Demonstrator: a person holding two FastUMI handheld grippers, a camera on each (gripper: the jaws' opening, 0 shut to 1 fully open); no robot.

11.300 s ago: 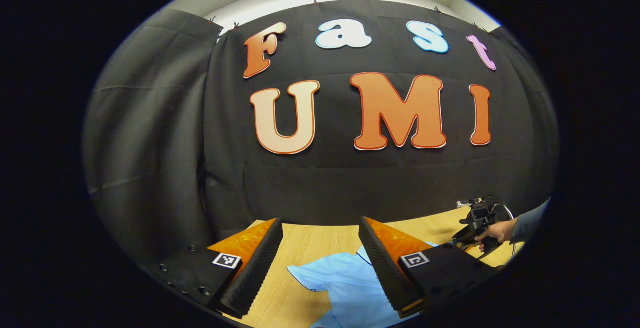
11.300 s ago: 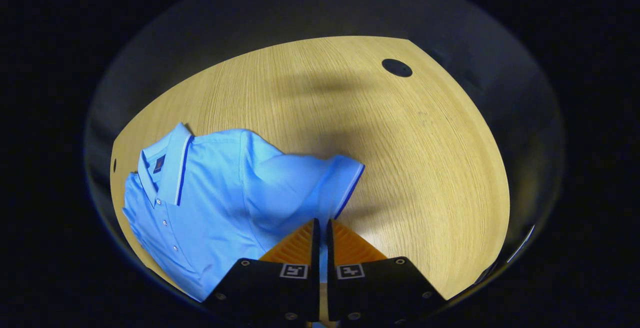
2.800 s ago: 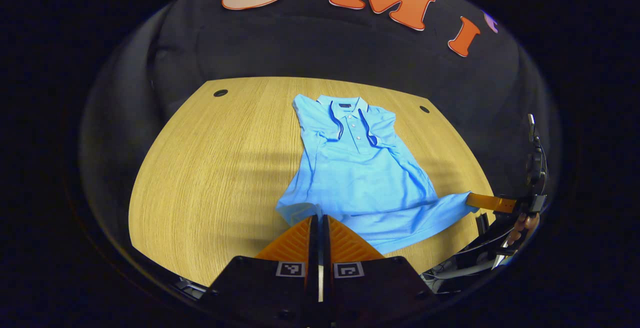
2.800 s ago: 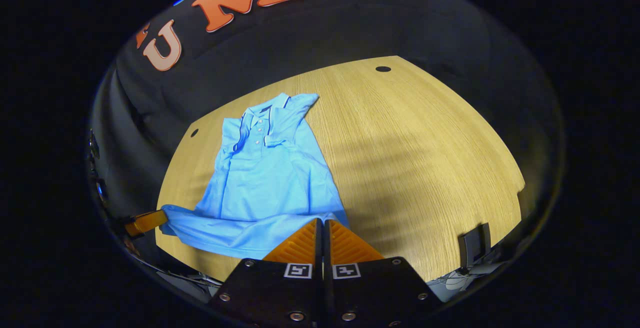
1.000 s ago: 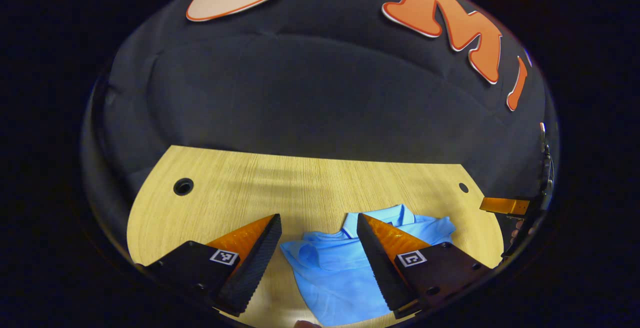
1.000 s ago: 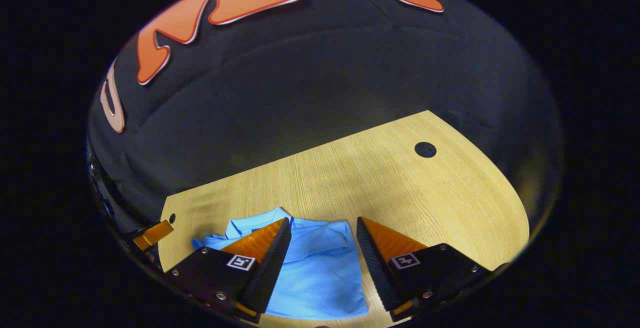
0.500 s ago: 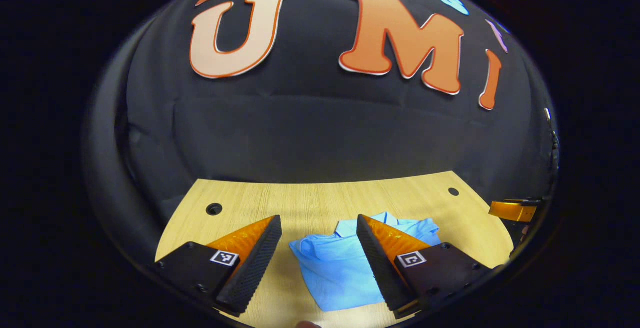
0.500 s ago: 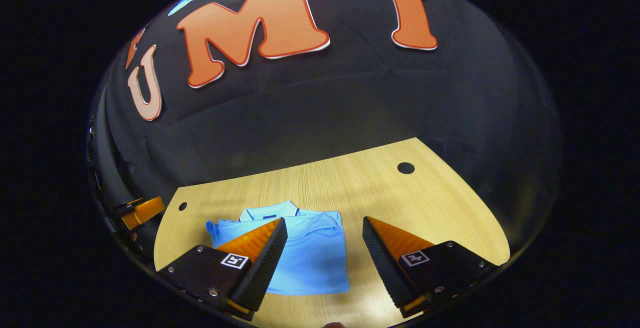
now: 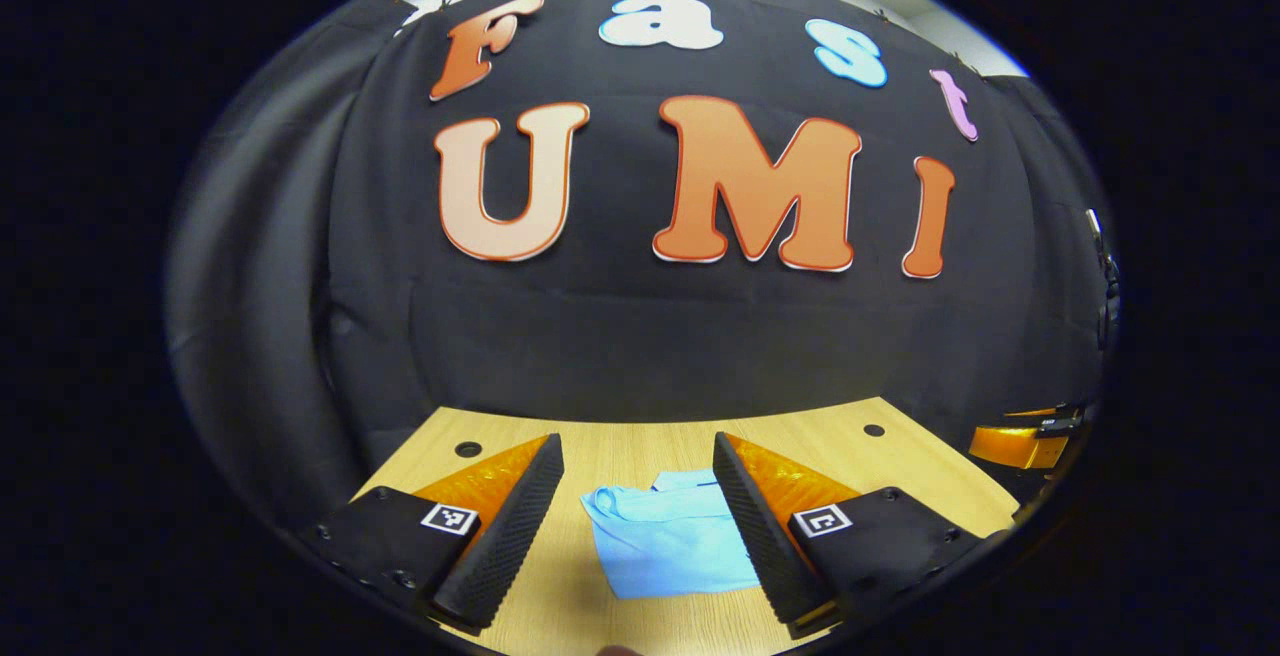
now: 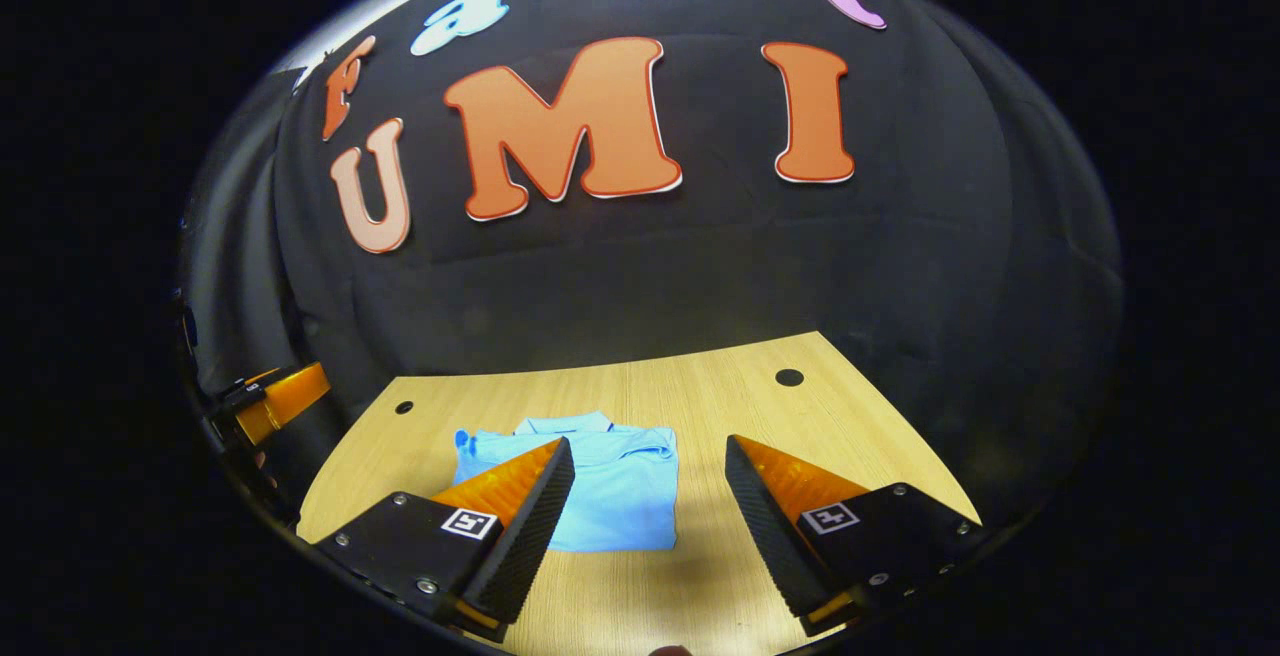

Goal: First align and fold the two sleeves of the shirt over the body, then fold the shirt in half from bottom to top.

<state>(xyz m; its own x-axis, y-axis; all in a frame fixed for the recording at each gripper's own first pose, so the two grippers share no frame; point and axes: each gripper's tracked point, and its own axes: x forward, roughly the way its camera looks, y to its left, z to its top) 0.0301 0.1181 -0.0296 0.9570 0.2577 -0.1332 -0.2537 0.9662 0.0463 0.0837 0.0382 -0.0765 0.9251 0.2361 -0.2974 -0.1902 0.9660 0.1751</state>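
The light blue polo shirt (image 9: pixel 665 536) (image 10: pixel 610 491) lies folded in a compact rectangle on the wooden table (image 9: pixel 620 446) (image 10: pixel 720 406), its collar toward the back wall. My left gripper (image 9: pixel 638 501) hovers open above and in front of the shirt, nothing between its fingers. My right gripper (image 10: pixel 648 501) is open too, raised over the shirt's right edge, holding nothing. In the right gripper view the left gripper (image 10: pixel 270 401) appears at the far left edge; in the left gripper view the right gripper (image 9: pixel 1030 441) appears at the far right edge.
Round cable holes sit near the table's back corners (image 9: pixel 467 449) (image 9: pixel 874 430) (image 10: pixel 789 377) (image 10: pixel 403 406). The black cloth wall (image 9: pixel 640 336) rises right behind the table's far edge. Bare wood lies to the shirt's left and right.
Both grippers have pulled back and tilted up from the folded shirt, so it looks smaller and more of the wall shows. Both were shut on the hem 2.8 s ago.
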